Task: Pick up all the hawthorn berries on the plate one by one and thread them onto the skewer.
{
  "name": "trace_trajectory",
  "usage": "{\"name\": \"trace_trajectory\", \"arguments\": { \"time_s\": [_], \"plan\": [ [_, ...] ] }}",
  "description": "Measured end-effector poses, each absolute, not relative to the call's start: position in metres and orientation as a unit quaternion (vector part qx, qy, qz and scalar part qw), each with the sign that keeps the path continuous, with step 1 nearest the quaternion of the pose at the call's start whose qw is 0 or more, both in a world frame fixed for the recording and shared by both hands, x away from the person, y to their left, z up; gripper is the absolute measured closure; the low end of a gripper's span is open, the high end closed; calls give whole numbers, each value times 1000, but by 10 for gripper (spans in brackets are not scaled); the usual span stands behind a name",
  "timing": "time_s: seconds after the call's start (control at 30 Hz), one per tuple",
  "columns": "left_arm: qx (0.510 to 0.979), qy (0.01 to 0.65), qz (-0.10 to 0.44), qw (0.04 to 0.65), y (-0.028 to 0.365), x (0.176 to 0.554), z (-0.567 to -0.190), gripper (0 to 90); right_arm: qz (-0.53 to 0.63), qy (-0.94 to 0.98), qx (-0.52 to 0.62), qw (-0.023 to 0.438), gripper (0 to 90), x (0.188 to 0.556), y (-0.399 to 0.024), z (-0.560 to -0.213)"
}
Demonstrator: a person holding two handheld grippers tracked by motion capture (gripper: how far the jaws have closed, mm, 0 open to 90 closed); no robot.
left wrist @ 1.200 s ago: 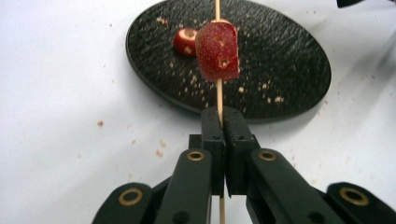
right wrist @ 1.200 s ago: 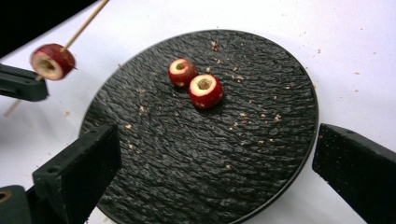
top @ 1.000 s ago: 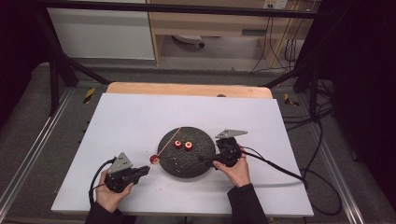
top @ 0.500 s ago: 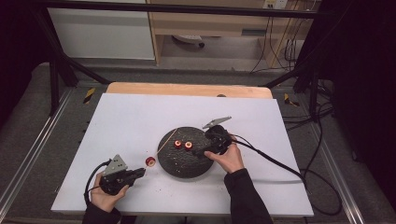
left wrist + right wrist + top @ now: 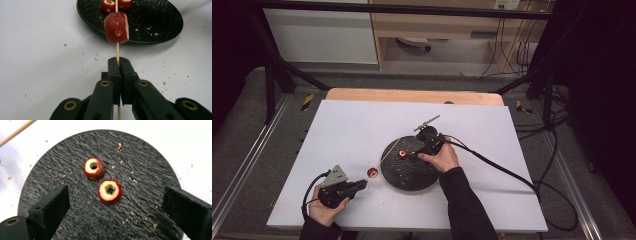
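The left gripper (image 5: 119, 65) has its jaws pressed together on a thin wooden skewer (image 5: 117, 51), pinching it low on the white table (image 5: 347, 130); one red fruit piece (image 5: 116, 28) sits threaded on the stick just short of the black plate (image 5: 155, 25). The right gripper (image 5: 115, 206) hovers over that plate with jaws spread, though they have just been closing a little; two cored red fruit halves (image 5: 110, 191) lie on the plate between them, untouched
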State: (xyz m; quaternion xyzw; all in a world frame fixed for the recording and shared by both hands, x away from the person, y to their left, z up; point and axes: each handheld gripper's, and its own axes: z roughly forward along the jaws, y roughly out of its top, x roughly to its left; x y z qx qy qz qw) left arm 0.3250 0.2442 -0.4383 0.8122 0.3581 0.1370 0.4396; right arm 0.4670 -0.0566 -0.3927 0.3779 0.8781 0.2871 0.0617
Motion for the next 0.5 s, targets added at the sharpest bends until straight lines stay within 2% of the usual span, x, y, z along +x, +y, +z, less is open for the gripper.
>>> {"name": "trace_trajectory", "arguments": {
  "time_s": [0.27, 0.5],
  "plan": [
    [813, 358, 136, 438, 244, 326, -439, 880, 276, 881, 381, 47, 193, 476, -51, -402],
    [814, 358, 137, 436, 243, 326, -440, 880, 274, 885, 376, 34, 322, 478, -48, -408]
  ]
}}
